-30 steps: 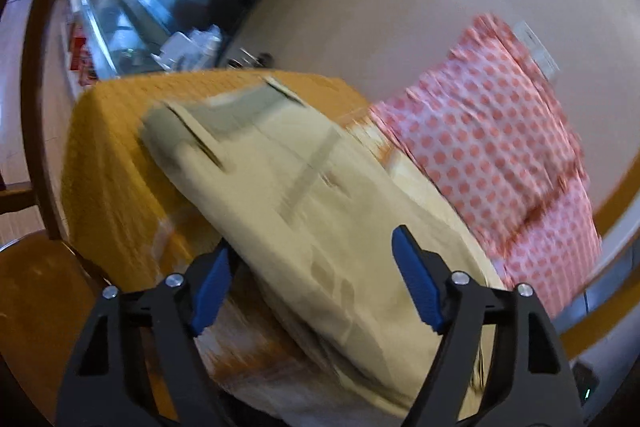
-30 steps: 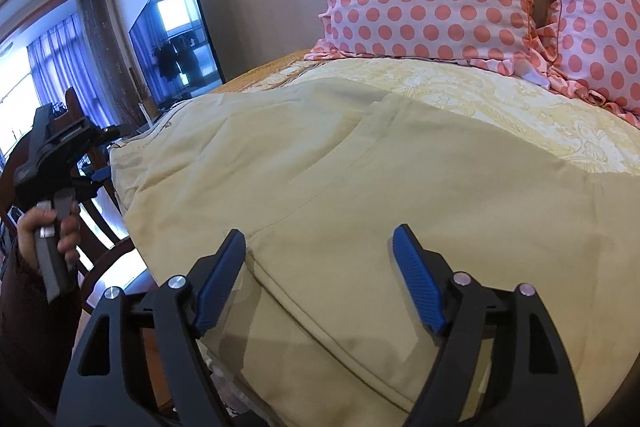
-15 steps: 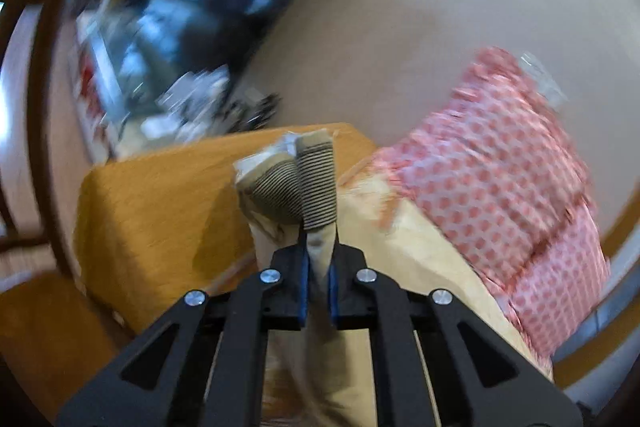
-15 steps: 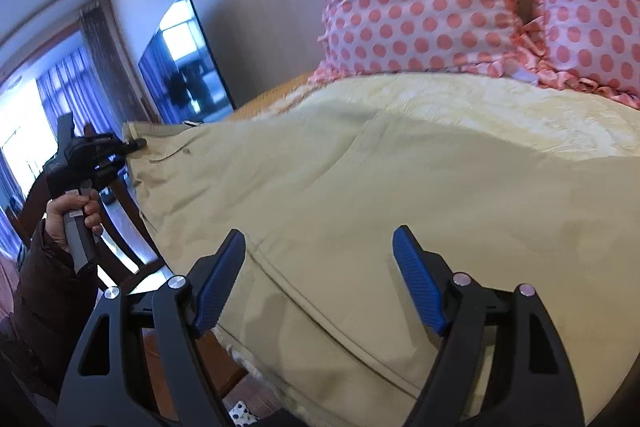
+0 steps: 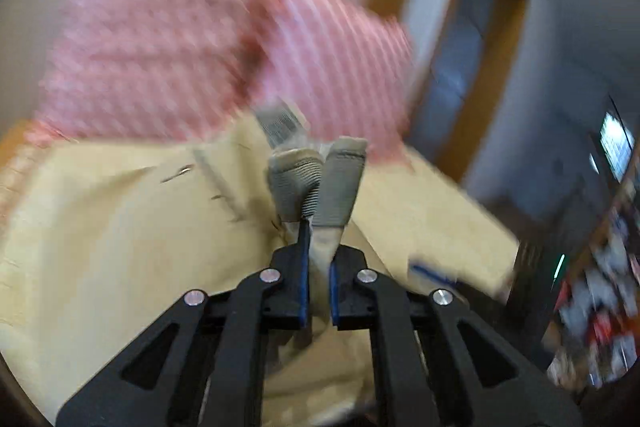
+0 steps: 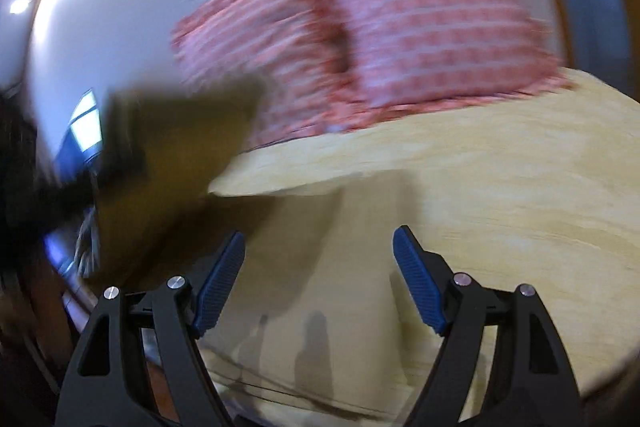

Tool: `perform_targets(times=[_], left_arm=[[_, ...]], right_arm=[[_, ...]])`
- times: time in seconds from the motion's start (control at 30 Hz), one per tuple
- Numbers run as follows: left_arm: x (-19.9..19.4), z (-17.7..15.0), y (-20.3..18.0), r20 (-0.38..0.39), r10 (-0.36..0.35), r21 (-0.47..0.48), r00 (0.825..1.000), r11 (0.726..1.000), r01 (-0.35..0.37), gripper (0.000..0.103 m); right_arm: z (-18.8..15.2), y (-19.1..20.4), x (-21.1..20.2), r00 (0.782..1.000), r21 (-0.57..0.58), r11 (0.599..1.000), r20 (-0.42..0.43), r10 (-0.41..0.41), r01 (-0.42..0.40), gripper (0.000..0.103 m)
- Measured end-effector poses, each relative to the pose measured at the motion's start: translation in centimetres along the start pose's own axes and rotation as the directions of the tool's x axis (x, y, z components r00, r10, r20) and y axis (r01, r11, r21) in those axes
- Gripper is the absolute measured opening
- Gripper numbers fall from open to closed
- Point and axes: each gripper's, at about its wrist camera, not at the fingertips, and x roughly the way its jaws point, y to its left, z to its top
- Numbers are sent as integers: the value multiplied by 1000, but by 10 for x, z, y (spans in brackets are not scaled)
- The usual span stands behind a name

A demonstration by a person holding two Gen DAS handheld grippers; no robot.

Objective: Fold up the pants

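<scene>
The beige pants (image 5: 120, 227) lie spread on the bed. My left gripper (image 5: 318, 267) is shut on their grey ribbed waistband (image 5: 320, 183), which sticks up between the fingers. In the right wrist view the lifted part of the pants (image 6: 168, 155) hangs blurred and dark at the left, above the flat part (image 6: 320, 287). My right gripper (image 6: 318, 283) is open and empty, low over the flat cloth.
Two pink dotted pillows (image 5: 200, 39) lean on the wall behind the pants; they also show in the right wrist view (image 6: 400, 27). A yellow bed cover (image 6: 500, 187) lies to the right. A wooden door frame (image 5: 460, 27) and cluttered shelves (image 5: 600, 287) stand at right.
My left gripper closed on the waistband and has swung it up and to the right, toward the pillows. The right gripper stayed open and turned toward the pillows.
</scene>
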Motion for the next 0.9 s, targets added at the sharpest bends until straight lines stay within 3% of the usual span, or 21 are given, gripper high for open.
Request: perform_targets(times=[0.1, 0.17, 0.33, 0.47, 0.57, 0.63, 0.7, 0.8, 0.9], left_arm=[[48, -42, -17, -170, -43, 27, 985, 998, 48, 7], [45, -48, -23, -152, -27, 54, 988, 998, 35, 7], [26, -27, -33, -43, -37, 38, 998, 999, 38, 7], [55, -42, -56, -139, -44, 87, 989, 995, 56, 10], [69, -61, -60, -178, -25, 125, 984, 991, 48, 22], [63, -60, -56, -178, -86, 98, 980, 990, 105, 55], [45, -59, -55, -149, -123, 105, 981, 985, 139, 68], [12, -59, -44, -112, -135, 99, 985, 984, 146, 78], [-3, -46, -4, -63, -45, 21, 997, 999, 47, 80]], right_arm=[[0, -33, -14, 997, 73, 994, 4, -82, 82, 78], [-1, -45, -22, 994, 86, 990, 8, -112, 111, 78], [8, -49, -28, 990, 74, 989, 49, -130, 127, 78], [11, -44, -30, 990, 68, 990, 62, -126, 122, 81], [14, -38, -29, 992, 52, 993, 59, -109, 106, 82], [17, -31, -27, 995, 32, 996, 56, -86, 84, 82], [22, -21, -23, 998, 3, 999, 48, -37, 37, 83], [26, -4, -14, 998, -21, 998, 23, 67, -66, 83], [26, 17, 9, 980, -44, 981, -64, 188, -191, 83]])
